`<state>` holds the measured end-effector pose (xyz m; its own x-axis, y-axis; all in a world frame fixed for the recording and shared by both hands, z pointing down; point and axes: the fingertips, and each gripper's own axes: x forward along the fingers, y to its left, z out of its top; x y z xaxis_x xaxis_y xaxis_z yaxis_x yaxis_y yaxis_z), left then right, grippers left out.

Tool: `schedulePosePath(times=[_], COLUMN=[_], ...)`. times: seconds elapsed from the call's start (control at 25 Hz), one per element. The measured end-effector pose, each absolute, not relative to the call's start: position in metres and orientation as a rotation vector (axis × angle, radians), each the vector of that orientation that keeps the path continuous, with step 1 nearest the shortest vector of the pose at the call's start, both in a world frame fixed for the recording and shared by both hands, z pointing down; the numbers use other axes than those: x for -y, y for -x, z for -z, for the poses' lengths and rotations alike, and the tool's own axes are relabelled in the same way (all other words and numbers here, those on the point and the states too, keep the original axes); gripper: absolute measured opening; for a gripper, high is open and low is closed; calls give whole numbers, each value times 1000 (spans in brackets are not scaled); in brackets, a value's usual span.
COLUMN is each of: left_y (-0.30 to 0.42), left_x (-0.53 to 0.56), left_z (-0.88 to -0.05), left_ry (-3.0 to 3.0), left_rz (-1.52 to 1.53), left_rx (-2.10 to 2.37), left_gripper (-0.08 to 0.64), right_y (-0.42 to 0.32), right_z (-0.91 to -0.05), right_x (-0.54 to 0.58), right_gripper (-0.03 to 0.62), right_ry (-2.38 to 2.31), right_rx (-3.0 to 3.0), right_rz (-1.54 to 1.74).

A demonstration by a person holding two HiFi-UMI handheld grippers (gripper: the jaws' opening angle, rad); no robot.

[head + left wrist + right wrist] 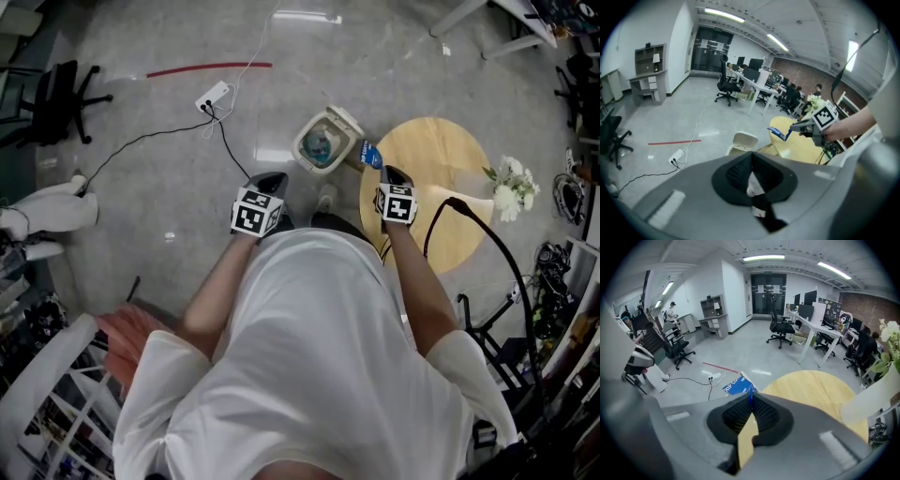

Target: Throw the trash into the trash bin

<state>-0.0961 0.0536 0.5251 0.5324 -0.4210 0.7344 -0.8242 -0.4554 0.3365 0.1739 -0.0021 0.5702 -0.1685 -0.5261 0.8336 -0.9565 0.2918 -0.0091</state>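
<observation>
Trash: blue wrapper (pixel 370 155) pinched in right hand-held gripper (pixel 751 401), jaws clamped on it | held between open bin (pixel 302 141) and round bench (pixel 441 197) | left hand-held gripper (pixel 751 157): jaws together, empty, near bin

A polished grey floor (pixel 169 187) fills the head view, crossed near the top by a red tape line (pixel 208 67) beside a white power strip (pixel 213 96). A black office chair (pixel 56 98) stands at upper left, and a round wooden table (pixel 441 159) right of centre. In the right gripper view, ceiling strip lights (pixel 763 258) run toward a dark double door (pixel 768 287). Desks with monitors (pixel 811 317) line the right before a brick wall (pixel 869 303).
</observation>
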Motion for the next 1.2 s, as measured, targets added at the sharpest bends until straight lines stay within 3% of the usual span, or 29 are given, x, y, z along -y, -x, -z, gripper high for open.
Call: schedulePosePath(times=[1.2], left_y=[130], left_x=[-37], left_z=[-554], left_ry=[-1984], left_rz=[-737], left_rx=[1030], left_gripper=[5], right_y=[-68], right_z=[-623], right_x=[16], right_gripper=[0], right_ry=[-1075], right_rx=[1894], right_rz=[-830])
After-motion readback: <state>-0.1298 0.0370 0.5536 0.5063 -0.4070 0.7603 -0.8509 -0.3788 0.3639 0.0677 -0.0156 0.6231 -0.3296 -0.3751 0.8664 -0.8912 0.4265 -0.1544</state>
